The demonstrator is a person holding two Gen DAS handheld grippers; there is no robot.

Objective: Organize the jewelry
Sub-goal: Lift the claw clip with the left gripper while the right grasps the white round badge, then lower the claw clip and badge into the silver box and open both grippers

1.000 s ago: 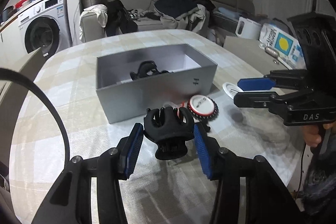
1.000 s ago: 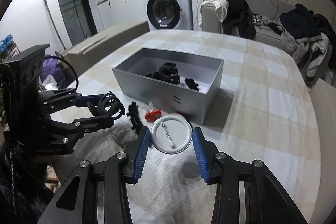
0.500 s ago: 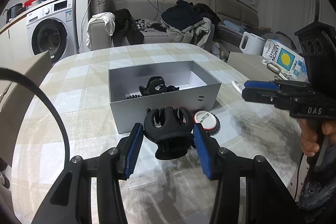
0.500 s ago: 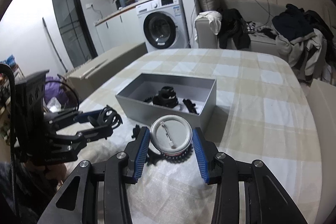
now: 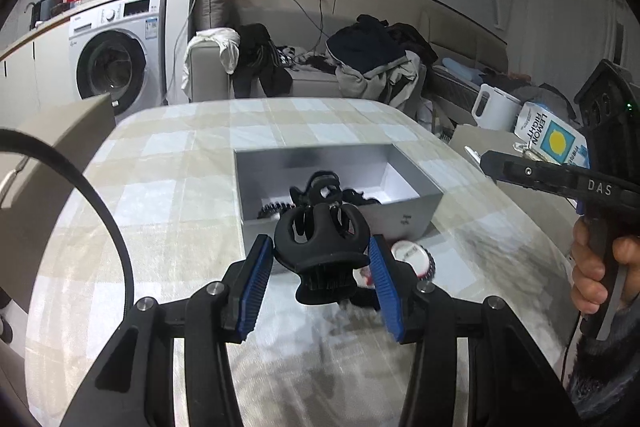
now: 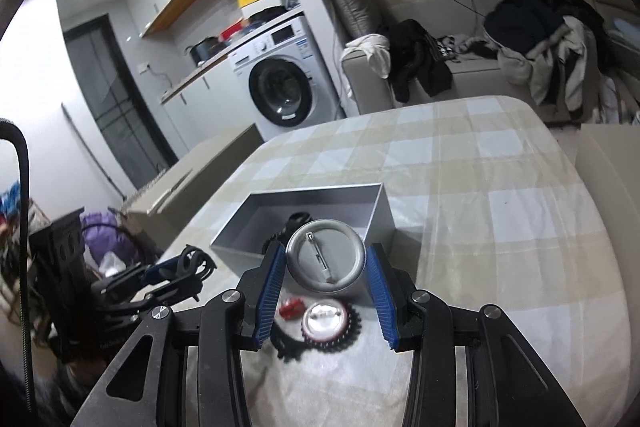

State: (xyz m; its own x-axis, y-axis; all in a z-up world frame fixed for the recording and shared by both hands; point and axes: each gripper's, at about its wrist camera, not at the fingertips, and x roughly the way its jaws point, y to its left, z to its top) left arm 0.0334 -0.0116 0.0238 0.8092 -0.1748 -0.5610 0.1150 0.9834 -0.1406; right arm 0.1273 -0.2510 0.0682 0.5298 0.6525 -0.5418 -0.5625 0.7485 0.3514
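My left gripper (image 5: 322, 269) is shut on a black claw hair clip (image 5: 322, 247) and holds it above the table, just before the open grey box (image 5: 416, 213). The box holds black hair clips (image 5: 320, 189). My right gripper (image 6: 326, 269) is shut on a round silver pin badge (image 6: 326, 261), its back with the pin facing me, held above the table in front of the box (image 6: 380, 215). On the table below lie a second round badge with a dark toothed rim (image 6: 326, 323) and a small red piece (image 6: 292, 309). The left gripper also shows at the left of the right wrist view (image 6: 176, 273).
The checked tablecloth (image 5: 160, 163) covers a rounded table. A sofa with piled clothes (image 5: 360, 63) and a washing machine (image 5: 112, 63) stand behind. A white kettle (image 5: 494, 109) and a lemon carton (image 5: 550, 139) sit at the right. Beige chair backs flank the table.
Both grippers have risen from the table, each carrying its item: the left with the claw clip, the right with the pin badge. The box now looks farther below.
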